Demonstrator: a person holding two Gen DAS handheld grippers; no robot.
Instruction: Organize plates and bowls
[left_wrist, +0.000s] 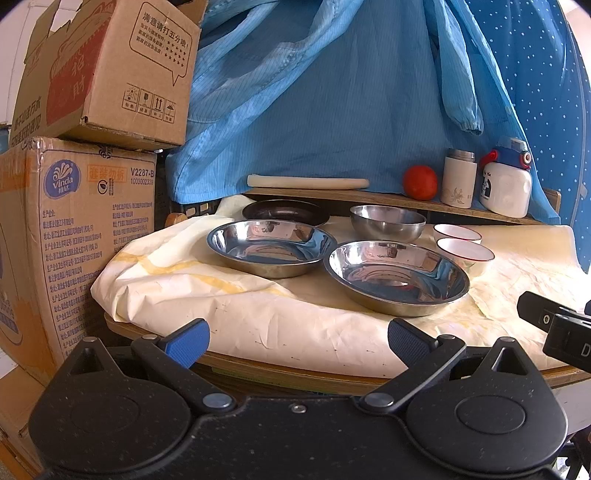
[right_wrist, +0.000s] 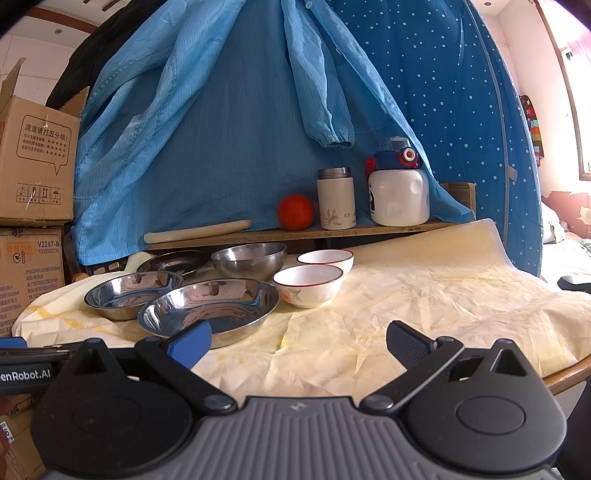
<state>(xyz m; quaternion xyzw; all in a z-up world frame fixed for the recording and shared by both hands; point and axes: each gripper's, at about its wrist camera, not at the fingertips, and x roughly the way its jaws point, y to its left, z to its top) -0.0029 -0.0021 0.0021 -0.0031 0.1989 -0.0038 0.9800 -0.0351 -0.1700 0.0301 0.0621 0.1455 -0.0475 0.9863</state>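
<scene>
On a cream cloth (left_wrist: 258, 317) (right_wrist: 424, 306) stand two shallow steel plates, the near one (left_wrist: 397, 277) (right_wrist: 210, 306) and the left one (left_wrist: 271, 246) (right_wrist: 129, 293). Behind them sit a dark plate (left_wrist: 286, 211) (right_wrist: 173, 260), a deep steel bowl (left_wrist: 387, 221) (right_wrist: 249, 258) and two white red-rimmed bowls, one nearer (left_wrist: 465, 251) (right_wrist: 308, 284) and one farther (left_wrist: 457, 232) (right_wrist: 325, 258). My left gripper (left_wrist: 295, 341) hangs open before the table's front edge, holding nothing. My right gripper (right_wrist: 297, 345) is open over the cloth, to the right of the near plate, empty.
A wooden shelf (left_wrist: 369, 197) (right_wrist: 295, 232) at the back carries a rolling pin (left_wrist: 306, 181) (right_wrist: 197, 230), a tomato (left_wrist: 420, 181) (right_wrist: 295, 211), a thermos (left_wrist: 459, 178) (right_wrist: 335, 197) and a white bottle (left_wrist: 506, 184) (right_wrist: 399, 188). Cardboard boxes (left_wrist: 74, 221) stack at left. Blue garments (left_wrist: 332, 92) hang behind.
</scene>
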